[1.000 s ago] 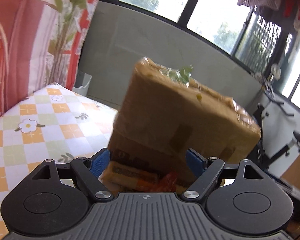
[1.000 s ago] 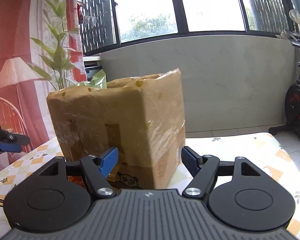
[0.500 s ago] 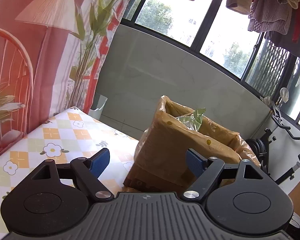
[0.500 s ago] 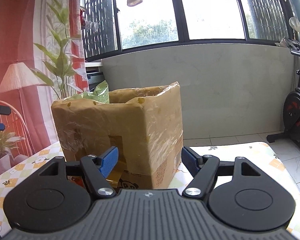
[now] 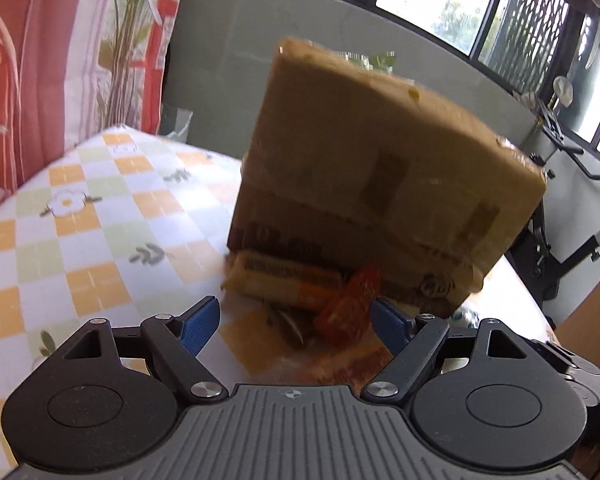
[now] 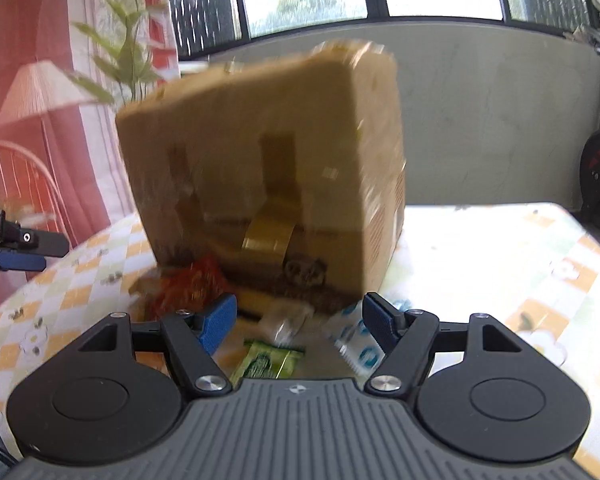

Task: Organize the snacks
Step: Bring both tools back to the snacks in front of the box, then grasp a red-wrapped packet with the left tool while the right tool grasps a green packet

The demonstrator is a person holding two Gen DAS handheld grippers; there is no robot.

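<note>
The table (image 5: 100,208), w/ a checked flower cloth, carries a tall cardboard box (image 5: 380,168) wrapped in tape at the far middle; it looks stiff but worn, and green leaves of a packet show at its open top. In front of the box, near side, lie the snacks. The long yellow-orange pack (image 5: 284,280) lies flat against the box foot, long axis left to right; probably light and a bit crushable, so take it across the short width at the middle. The red packet (image 5: 352,304) leans tilted beside it, soft foil, slippery I think. The green sachet (image 6: 268,360) and blue-white sachet (image 6: 356,340) are small, thin. Left gripper (image 5: 296,324) is released, nothing between the jaws; right gripper (image 6: 300,320) also empty, jaws apart.
</note>
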